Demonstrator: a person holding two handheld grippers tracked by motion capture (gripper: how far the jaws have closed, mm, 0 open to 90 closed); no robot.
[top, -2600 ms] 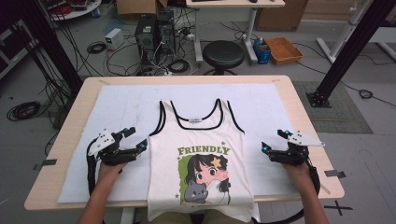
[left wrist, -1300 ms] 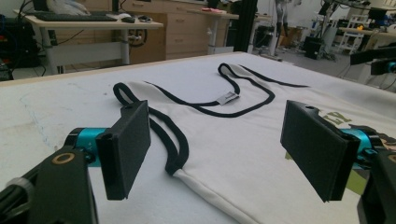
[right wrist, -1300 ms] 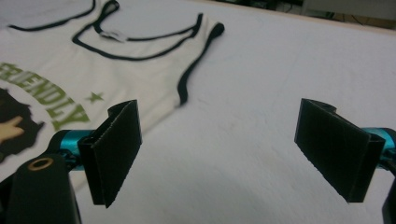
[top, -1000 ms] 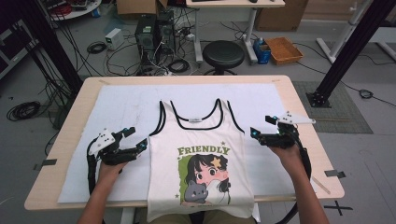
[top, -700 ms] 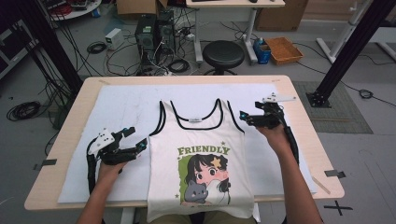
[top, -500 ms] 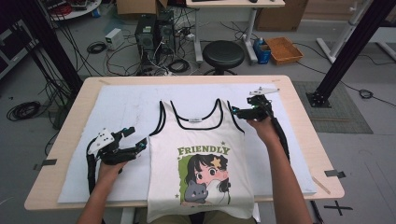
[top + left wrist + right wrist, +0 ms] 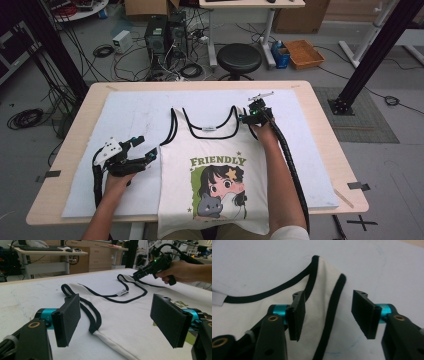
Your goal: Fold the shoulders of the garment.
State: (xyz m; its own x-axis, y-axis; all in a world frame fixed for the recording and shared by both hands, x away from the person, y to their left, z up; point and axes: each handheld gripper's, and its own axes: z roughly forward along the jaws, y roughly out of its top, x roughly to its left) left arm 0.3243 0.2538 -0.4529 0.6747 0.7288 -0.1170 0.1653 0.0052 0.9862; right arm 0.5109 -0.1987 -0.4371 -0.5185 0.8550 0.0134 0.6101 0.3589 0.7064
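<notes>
Right gripper view: right gripper (image 7: 328, 315) spread over tank top (image 7: 212, 175) strap (image 7: 325, 292); soft, limp, pinch at trim; left gripper (image 7: 117, 320) spread too.

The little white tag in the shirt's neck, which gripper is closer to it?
Right. The right gripper is at the shoulder strap beside the neck tag; the left gripper waits off the tank top's side edge, farther away.

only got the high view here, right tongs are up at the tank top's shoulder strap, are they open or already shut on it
Observer: Open. In the right gripper view the right tongs stand apart, with the shoulder strap between the jaws.
Operator: left tongs open too
Observer: Yes. The left tongs are wide open, holding nothing, over the other strap.
Operator: is that strap flat
Observer: It lies looped on the white mat, black trim curling at the armhole.
</notes>
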